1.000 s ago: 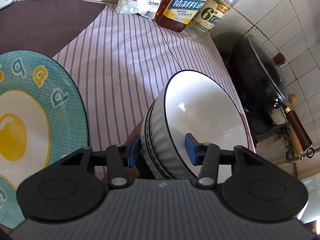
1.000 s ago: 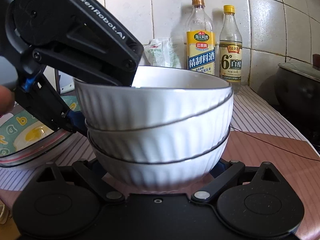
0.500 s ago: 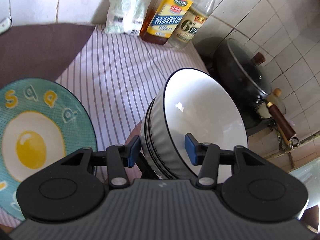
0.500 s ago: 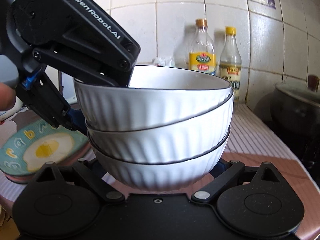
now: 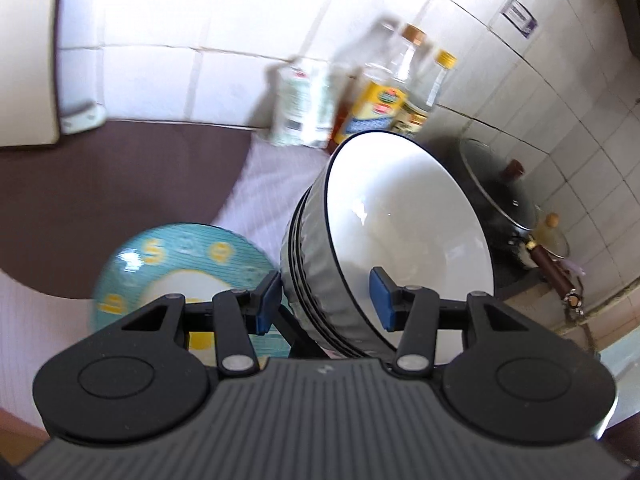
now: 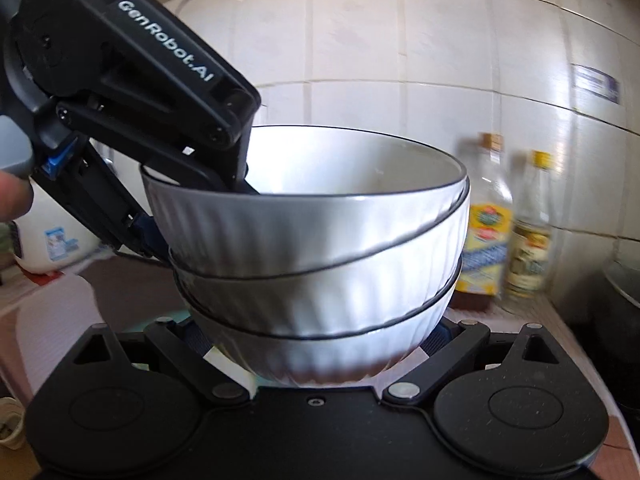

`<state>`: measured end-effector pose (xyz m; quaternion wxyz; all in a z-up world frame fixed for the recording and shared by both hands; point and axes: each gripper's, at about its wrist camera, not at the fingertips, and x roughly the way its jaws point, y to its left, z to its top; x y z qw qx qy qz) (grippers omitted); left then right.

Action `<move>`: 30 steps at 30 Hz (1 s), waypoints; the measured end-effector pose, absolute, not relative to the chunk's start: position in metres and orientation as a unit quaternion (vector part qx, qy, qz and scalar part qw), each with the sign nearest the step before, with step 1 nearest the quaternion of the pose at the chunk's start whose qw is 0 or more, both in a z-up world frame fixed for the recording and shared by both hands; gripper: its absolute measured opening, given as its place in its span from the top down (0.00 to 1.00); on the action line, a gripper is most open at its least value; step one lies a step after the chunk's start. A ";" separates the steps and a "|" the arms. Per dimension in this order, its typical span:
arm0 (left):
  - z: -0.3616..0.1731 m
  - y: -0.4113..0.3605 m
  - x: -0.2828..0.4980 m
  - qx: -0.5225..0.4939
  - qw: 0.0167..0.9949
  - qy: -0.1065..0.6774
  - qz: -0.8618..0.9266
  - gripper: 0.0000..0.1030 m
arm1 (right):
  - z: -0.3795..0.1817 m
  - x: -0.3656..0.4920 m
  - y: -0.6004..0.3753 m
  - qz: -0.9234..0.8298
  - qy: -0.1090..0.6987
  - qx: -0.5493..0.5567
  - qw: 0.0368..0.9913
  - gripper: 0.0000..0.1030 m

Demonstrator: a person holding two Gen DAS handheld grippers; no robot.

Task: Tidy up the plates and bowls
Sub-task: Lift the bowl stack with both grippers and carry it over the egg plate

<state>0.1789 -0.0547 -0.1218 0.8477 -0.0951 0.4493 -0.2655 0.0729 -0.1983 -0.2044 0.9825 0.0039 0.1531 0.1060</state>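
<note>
White wall tiles and a brown-and-striped desk [image 5: 120,200] fill the left wrist view, where a stack of bowls [image 5: 400,232] is seen pinched at its near rim by the left tool [image 5: 324,300] — one blue pad outside the ribbed wall, the other inside the top bowl. The stack looks held clear of the desk, tilted in this view with its mouth toward the bottles [image 5: 384,100] at the wall. A teal plate with a fried-egg print [image 5: 160,256] lies flat on the desk below and to the left, apart from the bowls, and a lidded black pan [image 5: 500,192] is seen at the right. From the right wrist view, against the same tiled wall, three white ribbed bowls with thin dark rims are counted, nested but slightly askew; the right tool [image 6: 316,344] is closed around the lowest bowl from both sides, while the left tool [image 6: 200,200] is hooked over the top rim. The nesting of the bowls can be judged done and the carry under way; the setting-down of the stack is left, and whether the plate is in its final place cannot be told. The bowls look glazed, smooth inside and clean — likely slippery.
</note>
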 end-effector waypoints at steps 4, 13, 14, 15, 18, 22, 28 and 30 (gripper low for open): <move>-0.123 -0.019 0.183 -0.105 0.850 0.457 -0.240 0.55 | -0.201 0.088 -0.169 0.140 0.154 0.004 0.978 0.04; -0.156 0.029 0.191 -0.134 0.841 0.481 -0.210 0.55 | -0.217 0.110 -0.127 0.190 0.185 -0.001 0.964 0.04; -0.161 0.031 0.192 -0.136 0.838 0.485 -0.209 0.55 | -0.220 0.111 -0.125 0.193 0.191 -0.002 0.962 0.04; -0.167 0.031 0.194 -0.136 0.836 0.489 -0.210 0.55 | -0.223 0.112 -0.123 0.195 0.197 -0.003 0.961 0.04; -0.183 0.033 0.199 -0.138 0.826 0.504 -0.211 0.55 | -0.237 0.111 -0.118 0.196 0.215 -0.006 0.957 0.04; -0.202 0.033 0.204 -0.138 0.817 0.515 -0.220 0.55 | -0.255 0.110 -0.112 0.197 0.231 -0.011 0.953 0.04; -0.215 0.031 0.211 -0.134 0.811 0.522 -0.228 0.55 | -0.266 0.113 -0.111 0.183 0.255 -0.018 0.949 0.04; -0.216 0.028 0.212 -0.128 0.811 0.522 -0.231 0.55 | -0.267 0.112 -0.110 0.179 0.256 -0.021 0.950 0.04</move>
